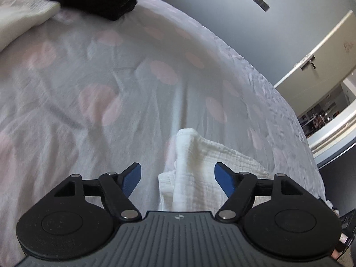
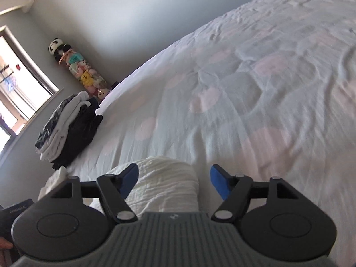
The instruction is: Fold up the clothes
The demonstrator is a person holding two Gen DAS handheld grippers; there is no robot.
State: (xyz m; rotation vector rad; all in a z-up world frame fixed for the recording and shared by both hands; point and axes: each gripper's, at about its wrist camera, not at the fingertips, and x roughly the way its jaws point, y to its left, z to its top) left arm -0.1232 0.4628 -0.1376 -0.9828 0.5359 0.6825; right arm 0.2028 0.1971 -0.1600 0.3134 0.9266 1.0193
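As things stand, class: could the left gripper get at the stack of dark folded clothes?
Probably yes. Its jaws are open, and only bare bedspread lies between the left gripper and the dark stack across the bed.

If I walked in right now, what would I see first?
Probably the big bed cover with pale pink blobs that fills both views. Right at the near edge, a crinkly white cloth lies bunched between the wide-open blue tips of the left tongs, and the right tongs stand open over it too. In the right view, a stack of folded dark and white clothes sits at the bed's left edge.
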